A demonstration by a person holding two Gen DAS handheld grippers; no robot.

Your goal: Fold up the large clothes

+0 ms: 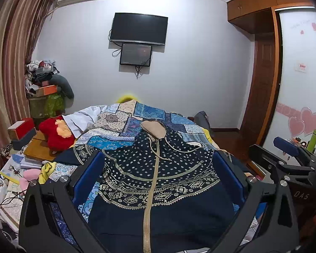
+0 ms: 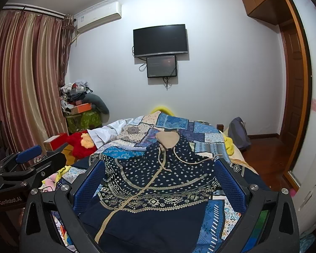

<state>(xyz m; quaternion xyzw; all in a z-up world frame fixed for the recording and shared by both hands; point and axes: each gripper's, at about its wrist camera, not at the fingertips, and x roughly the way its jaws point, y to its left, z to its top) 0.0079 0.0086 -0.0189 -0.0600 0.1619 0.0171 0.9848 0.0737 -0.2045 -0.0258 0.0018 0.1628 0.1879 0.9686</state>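
Both our left tool [image 1: 158, 166] and right tool [image 2: 159, 174] hang spread above the hooded jacket [image 1: 158, 179]; its loose drawstring [image 1: 185, 149] could snag a finger, dragging the hood askew.

From my left camera I can read "DAS" in pale letters on the dark body of the right gripper [image 1: 292, 164], at the lower right of the view. From my right camera I read "GenRobot.AI" printed on the side of the left gripper [image 2: 29, 164], low at the left edge. The wardrobe door [image 1: 301, 84] carries a line of pink script near its top and a small white sign with red characters lower down, but both are too small for me to make out. The air conditioner [image 2: 99, 16] has a small label on its front, also unreadable. I see no legible brand on the TV [image 2: 160, 40].
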